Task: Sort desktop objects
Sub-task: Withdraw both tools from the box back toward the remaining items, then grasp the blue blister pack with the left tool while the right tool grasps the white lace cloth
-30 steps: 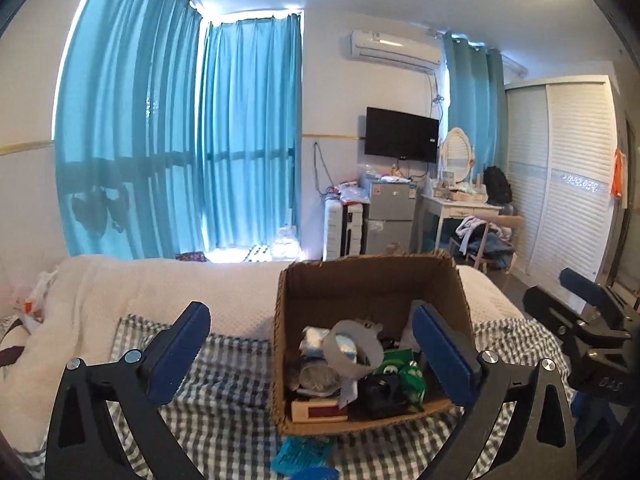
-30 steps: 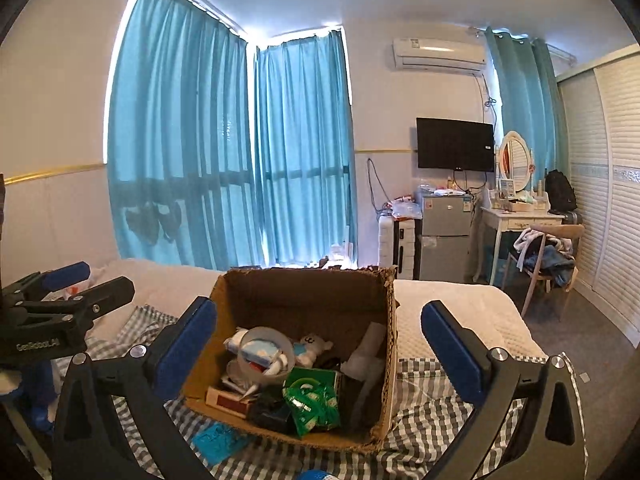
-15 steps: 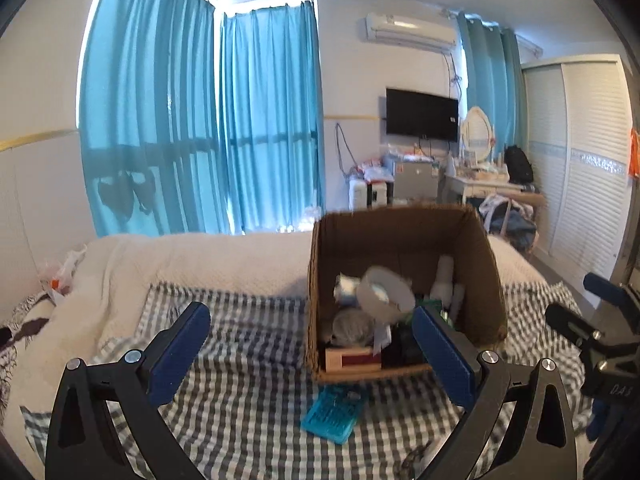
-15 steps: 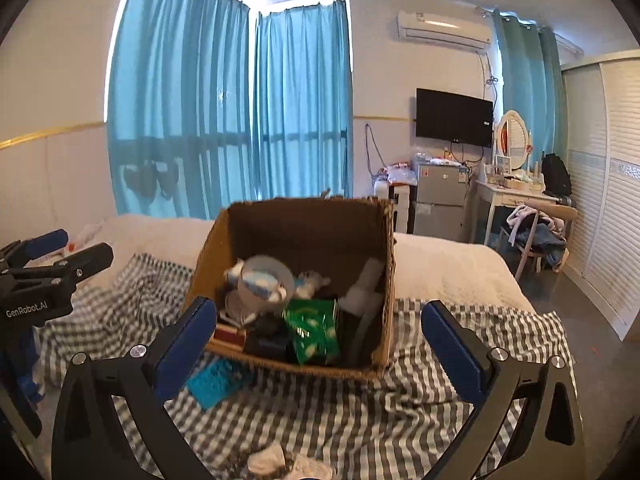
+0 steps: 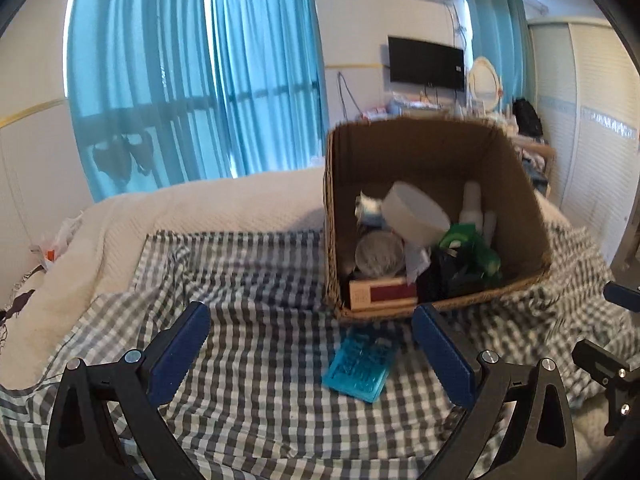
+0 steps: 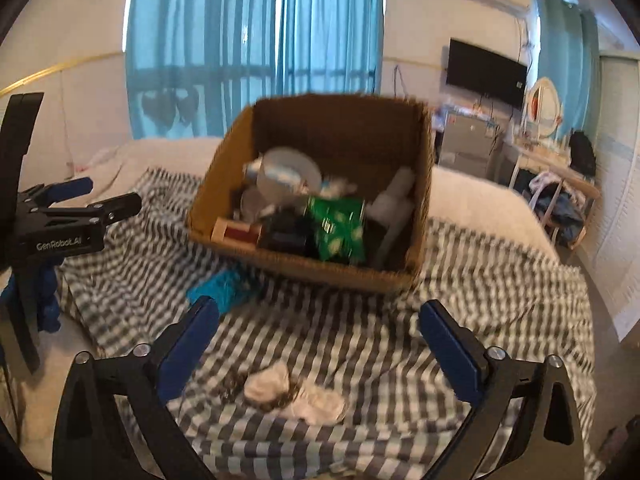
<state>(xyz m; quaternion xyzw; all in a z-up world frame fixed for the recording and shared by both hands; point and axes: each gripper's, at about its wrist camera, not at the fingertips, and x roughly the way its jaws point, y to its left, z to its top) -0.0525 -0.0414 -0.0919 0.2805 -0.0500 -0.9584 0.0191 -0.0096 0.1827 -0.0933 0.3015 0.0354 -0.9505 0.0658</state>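
A brown cardboard box (image 5: 516, 184) (image 6: 224, 188) stands on a grey checked cloth (image 5: 260, 340) (image 6: 480, 300) over a bed. It holds several things, among them a white tape roll (image 5: 416, 214), a green packet (image 6: 340, 228) and a red-and-cream carton (image 5: 384, 294). In front of the box lies a flat teal packet (image 5: 362, 364) (image 6: 224, 286). White crumpled tissue (image 6: 296, 394) lies on the cloth nearest my right gripper (image 6: 318, 320), whose jaws are closing with nothing between them. My left gripper (image 5: 310, 330) is open and empty, hanging above the cloth before the teal packet.
A cream blanket (image 5: 192, 216) covers the bed beyond the cloth. Blue curtains (image 5: 192, 80) hang behind. A desk and chair (image 6: 560, 184) stand at the right, with a white wardrobe (image 5: 592, 152). The left gripper's side (image 6: 64, 224) shows at the right wrist view's left edge.
Both grippers have dropped and tilted downward toward the bed. The box now sits higher in both views, and the teal packet and the white tissue have come into view.
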